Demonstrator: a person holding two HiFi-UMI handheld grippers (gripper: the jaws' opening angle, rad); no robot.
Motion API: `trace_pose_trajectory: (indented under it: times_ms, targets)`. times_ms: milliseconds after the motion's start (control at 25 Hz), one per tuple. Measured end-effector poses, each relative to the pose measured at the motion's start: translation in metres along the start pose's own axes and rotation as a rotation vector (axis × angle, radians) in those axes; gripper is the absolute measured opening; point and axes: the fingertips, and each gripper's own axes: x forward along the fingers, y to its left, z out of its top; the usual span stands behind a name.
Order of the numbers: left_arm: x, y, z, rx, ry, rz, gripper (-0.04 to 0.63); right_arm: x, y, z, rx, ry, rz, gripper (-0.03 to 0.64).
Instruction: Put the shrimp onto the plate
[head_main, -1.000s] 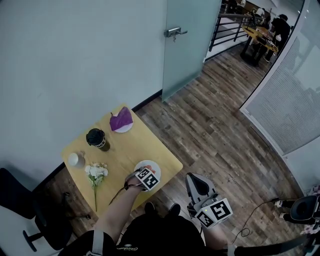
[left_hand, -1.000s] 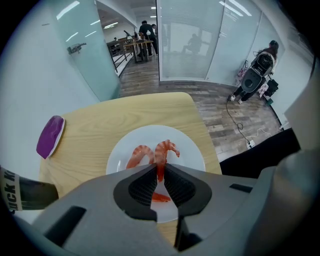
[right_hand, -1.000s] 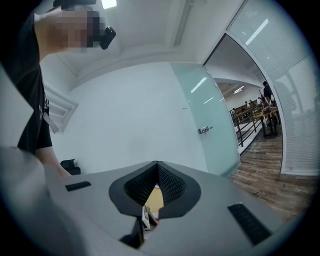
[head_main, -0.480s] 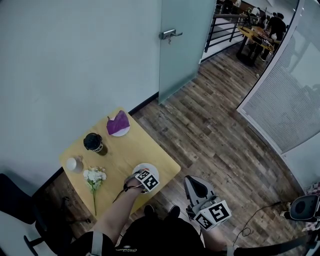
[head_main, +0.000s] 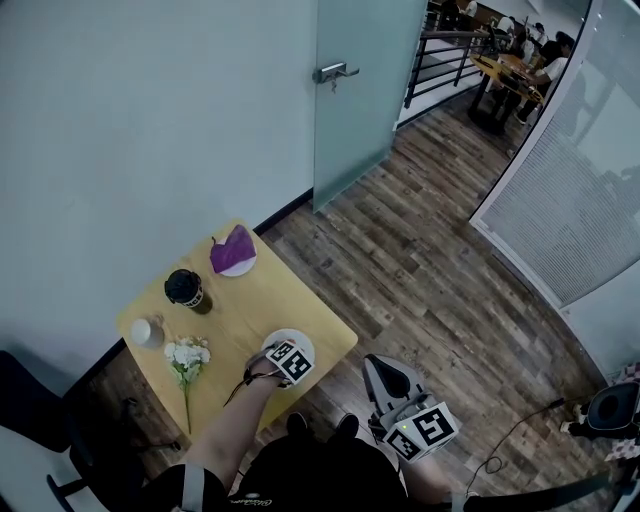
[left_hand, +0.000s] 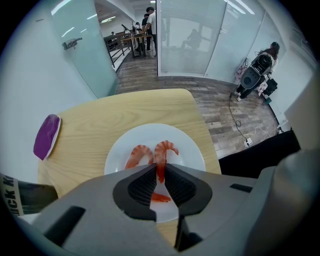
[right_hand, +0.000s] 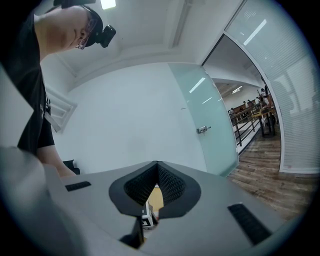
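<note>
The wooden table (head_main: 262, 298) carries, at its left side, a small white cup (head_main: 147, 331), a bunch of white flowers (head_main: 187, 353) lying flat, and a paper cup with a dark lid (head_main: 184, 287). Further back, a purple napkin (head_main: 234, 249) rests on a small dish (head_main: 248, 263). The white plate (left_hand: 192, 150) sits at the near right corner of the table. One shrimp (left_hand: 138, 154) lies curled on the plate, left of centre. Just beside it, a second shrimp (left_hand: 165, 148) is clamped by its straight end between the ribbed pads of the left gripper (left_hand: 159, 169). The jaws are closed on it, and its curled end is over the middle of the plate. From these angles it cannot be determined whether this shrimp touches the plate surface. To the right, off the table and above the wooden floor (head_main: 450, 270), is the right gripper (right_hand: 157, 165). Its jaw tips are pressed together with nothing between them. A frosted glass door (head_main: 355, 90) stands beyond the table.
</note>
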Motion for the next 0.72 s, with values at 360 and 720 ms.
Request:
trace_pose_trajectory:
  times_ms: [360,720]
  targets:
    - [-0.001,0.0,0.0,0.005,-0.004,-0.003,0.065,-0.011,0.0,0.003,-0.006,-0.012,-0.013,-0.002]
    - [-0.01,0.003,-0.002,-0.003,-0.019,0.022,0.1,-0.017,0.007,0.006,-0.014,-0.019,-0.001,-0.002]
